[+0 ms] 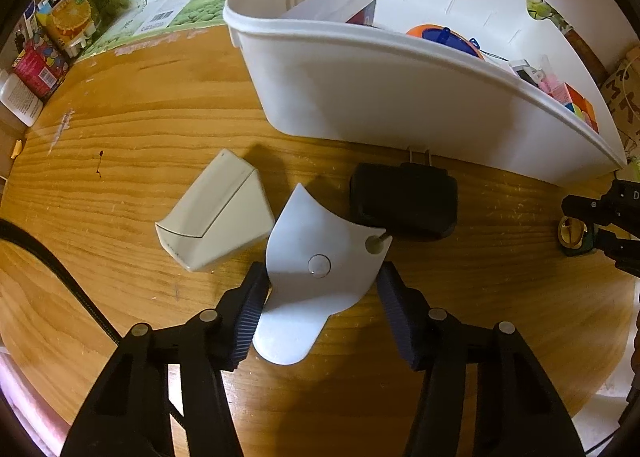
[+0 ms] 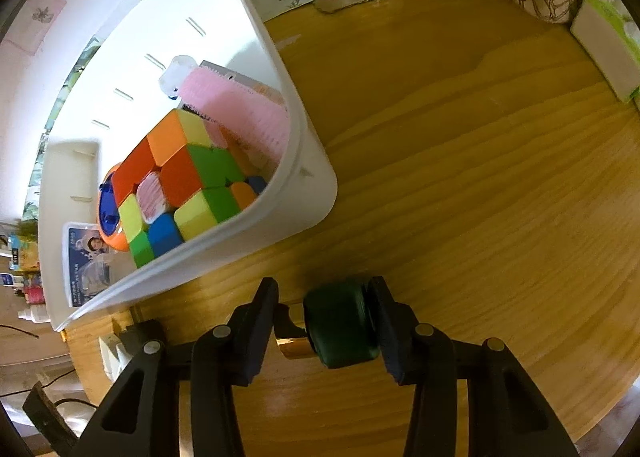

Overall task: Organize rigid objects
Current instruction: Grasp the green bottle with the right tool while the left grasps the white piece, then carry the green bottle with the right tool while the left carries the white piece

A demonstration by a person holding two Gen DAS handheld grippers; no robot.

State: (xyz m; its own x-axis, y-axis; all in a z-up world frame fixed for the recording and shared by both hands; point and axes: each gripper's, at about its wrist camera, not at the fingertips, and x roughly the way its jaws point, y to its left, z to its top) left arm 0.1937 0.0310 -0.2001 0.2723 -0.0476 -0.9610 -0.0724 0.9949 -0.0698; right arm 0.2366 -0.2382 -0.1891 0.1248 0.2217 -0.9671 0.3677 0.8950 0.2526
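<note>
White curved piece (image 1: 316, 269) lies between the spread-apart left hand-held gripper (image 1: 320, 297); right hand-held gripper (image 2: 328, 321) straddles green roller (image 2: 340, 325), not clenched.

A: What do you log for the table (image 1: 140, 105)?

B: Enter wood, visible grain, light sheen, fine scratches. Your bin (image 1: 380, 97): white plastic, smooth, semi-gloss.

A: And the items on the table?

B: List the white device (image 1: 316, 257) as smooth matt plastic; the black adapter (image 1: 404, 201) as matt plastic with metal prongs; the green bottle (image 2: 340, 325) as dark and glossy, gold band shiny. Note ribbed pads (image 1: 250, 321) on your left fingers. Cube (image 2: 176, 177): glossy plastic.
</note>
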